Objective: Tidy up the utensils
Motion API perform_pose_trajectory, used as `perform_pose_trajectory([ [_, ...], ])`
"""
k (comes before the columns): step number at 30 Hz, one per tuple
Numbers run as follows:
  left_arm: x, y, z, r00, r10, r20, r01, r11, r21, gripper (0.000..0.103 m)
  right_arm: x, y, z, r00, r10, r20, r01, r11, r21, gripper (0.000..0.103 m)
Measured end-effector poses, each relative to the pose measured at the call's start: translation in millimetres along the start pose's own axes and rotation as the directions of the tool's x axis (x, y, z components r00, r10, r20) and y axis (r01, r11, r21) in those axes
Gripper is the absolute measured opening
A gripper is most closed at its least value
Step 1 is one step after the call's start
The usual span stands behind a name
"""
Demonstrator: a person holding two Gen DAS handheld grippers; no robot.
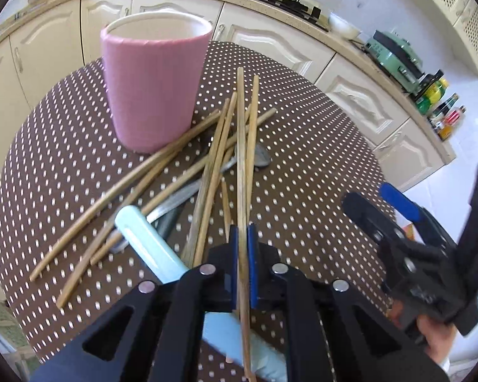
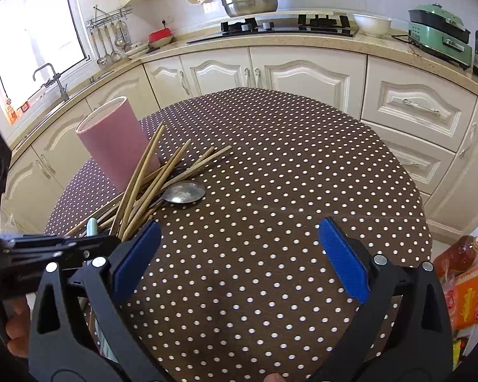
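The left gripper point(image 1: 242, 238) pinches a pair of chopsticks point(image 1: 241, 146) lifted from the heap before the pink cup point(image 1: 156, 89); only the right view shows the spoon bowl point(image 2: 184, 192), while the right gripper point(image 2: 239, 254) gapes wide over bare tablecloth point(image 2: 286, 165), heap to its left

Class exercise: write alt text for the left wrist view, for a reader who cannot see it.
The left claw is shut on one wooden chopstick, above a loose pile of chopsticks and spoons on a brown polka-dot table. A pink cup stands upright behind the pile.
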State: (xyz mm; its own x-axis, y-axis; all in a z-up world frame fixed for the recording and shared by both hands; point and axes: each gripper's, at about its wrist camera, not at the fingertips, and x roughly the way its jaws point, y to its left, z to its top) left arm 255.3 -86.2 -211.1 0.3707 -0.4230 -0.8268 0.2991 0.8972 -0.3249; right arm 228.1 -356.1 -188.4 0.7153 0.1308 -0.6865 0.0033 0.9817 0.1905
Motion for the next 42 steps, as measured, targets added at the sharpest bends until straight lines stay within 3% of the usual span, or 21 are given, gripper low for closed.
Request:
perform_pose_trajectory([
  [4,-7,14,-13,1.0,-0.002,-0.007,0.001,1.0,-0.031,0.005,7,12,-2,0.999,0.017,-0.03,-0.017,1.0,-0.011,0.097],
  [7,-3,22,-14,0.998,-0.052,-0.023,0.05,0.996,-0.067,0.005,14,19,-4,0.998,0.035,-0.061,-0.035,0.999,-0.007,0.097],
  [16,-4,30,-16,0.999,-0.032,-0.014,0.031,0.998,-0.058,0.0,21,24,-8,0.995,0.036,-0.097,-0.035,0.999,0.01,0.097],
  [32,16,7,18,0.995,0.091,-0.044,-0.09,0.995,0.033,0.003,22,16,-4,0.994,0.034,-0.1,-0.032,0.999,0.028,0.097],
  [35,20,0,23,0.985,0.162,-0.054,-0.158,0.985,0.063,0.003,19,13,-4,0.994,0.04,-0.098,-0.037,0.999,0.032,0.097],
  [42,30,-15,39,0.981,0.176,-0.084,-0.168,0.981,0.093,0.003,17,8,-4,0.994,0.047,-0.099,-0.044,0.998,0.037,0.097],
])
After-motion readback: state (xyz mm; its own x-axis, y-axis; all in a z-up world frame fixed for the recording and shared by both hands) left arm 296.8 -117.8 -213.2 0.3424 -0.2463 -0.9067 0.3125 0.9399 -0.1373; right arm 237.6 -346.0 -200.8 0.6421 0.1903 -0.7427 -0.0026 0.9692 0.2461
